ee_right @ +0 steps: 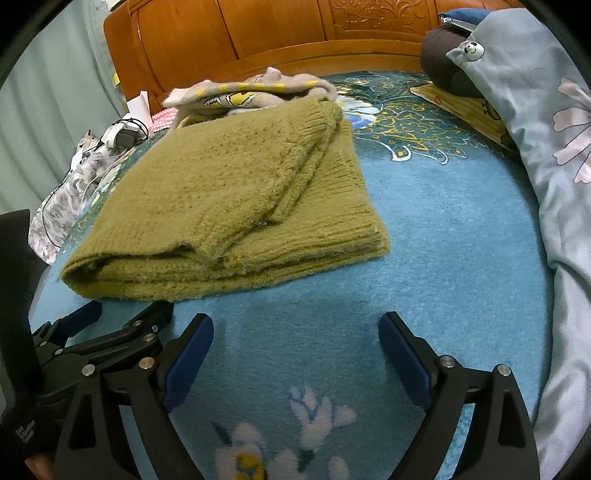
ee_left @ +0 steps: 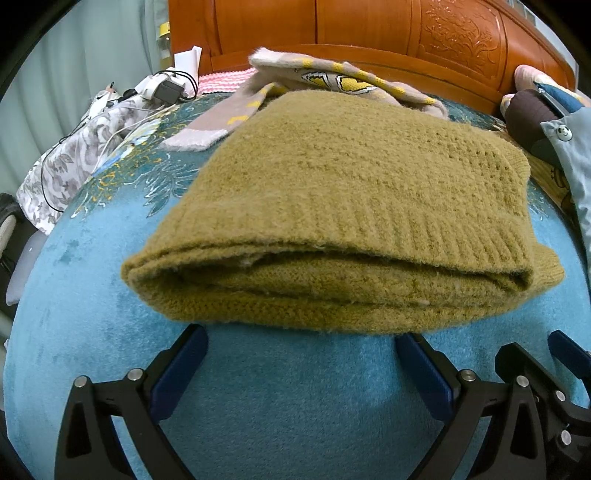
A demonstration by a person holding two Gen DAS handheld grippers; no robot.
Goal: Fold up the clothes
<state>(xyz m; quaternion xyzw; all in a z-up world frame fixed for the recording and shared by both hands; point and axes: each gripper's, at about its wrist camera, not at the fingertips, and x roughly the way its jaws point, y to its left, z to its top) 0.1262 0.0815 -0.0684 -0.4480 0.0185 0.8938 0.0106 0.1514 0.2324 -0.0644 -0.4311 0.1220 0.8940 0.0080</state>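
While both grippers hover low over the teal bedspread point(ee_right: 443, 258), the left gripper point(ee_left: 301, 354) and right gripper point(ee_right: 295, 336) stand spread wide, nothing between their blue pads. Just beyond them the olive sweater point(ee_left: 332, 221) lies folded flat. Behind it sits a crumpled pink-and-yellow sweater point(ee_left: 332, 79), touching its far edge, then the carved wooden headboard point(ee_left: 369, 29).

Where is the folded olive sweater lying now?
The olive sweater lies folded on the blue bedspread, left of centre in the right wrist view, before the grey-and-yellow garment.
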